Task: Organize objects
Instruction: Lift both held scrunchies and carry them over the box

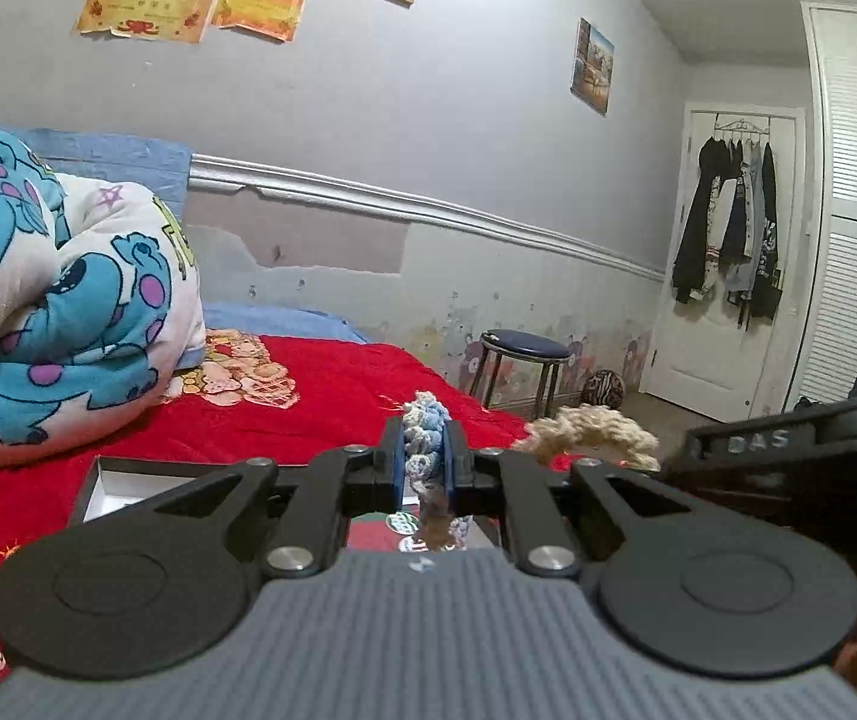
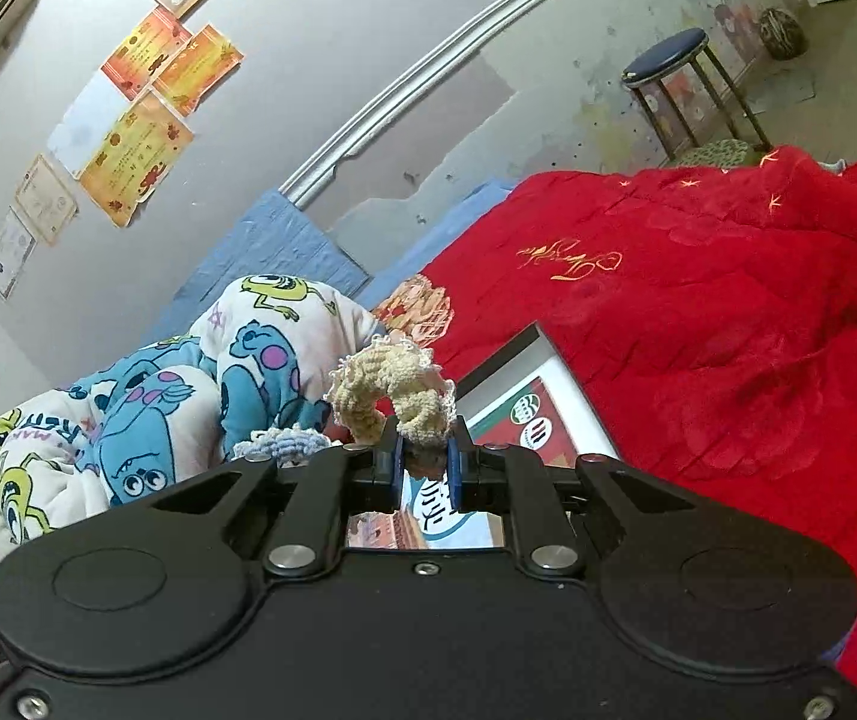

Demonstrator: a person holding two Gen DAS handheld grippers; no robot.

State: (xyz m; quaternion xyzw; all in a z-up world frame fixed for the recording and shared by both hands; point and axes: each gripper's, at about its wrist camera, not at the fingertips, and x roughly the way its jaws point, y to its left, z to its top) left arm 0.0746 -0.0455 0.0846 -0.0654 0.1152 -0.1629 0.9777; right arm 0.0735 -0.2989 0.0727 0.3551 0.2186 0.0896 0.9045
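Nearby, cartoon quilt (image 1: 62, 300), open box (image 2: 524, 384), stool (image 1: 524, 360), red bedspread (image 2: 728, 324).

My left wrist view: low over red bedspread (image 1: 320, 396), level, facing wall and white door (image 1: 722, 252). My right wrist view: same height, rolled sideways (horizon steeply tilted), facing cartoon quilt (image 2: 146, 420). Shared: quilt, open box (image 2: 524, 396), blue stool (image 2: 665, 57), wall certificates (image 2: 134, 165).

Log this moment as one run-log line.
left gripper: shut on blue crocheted scrunchie | right gripper: shut on cream crocheted scrunchie | both above open white-lined box on red bedspread
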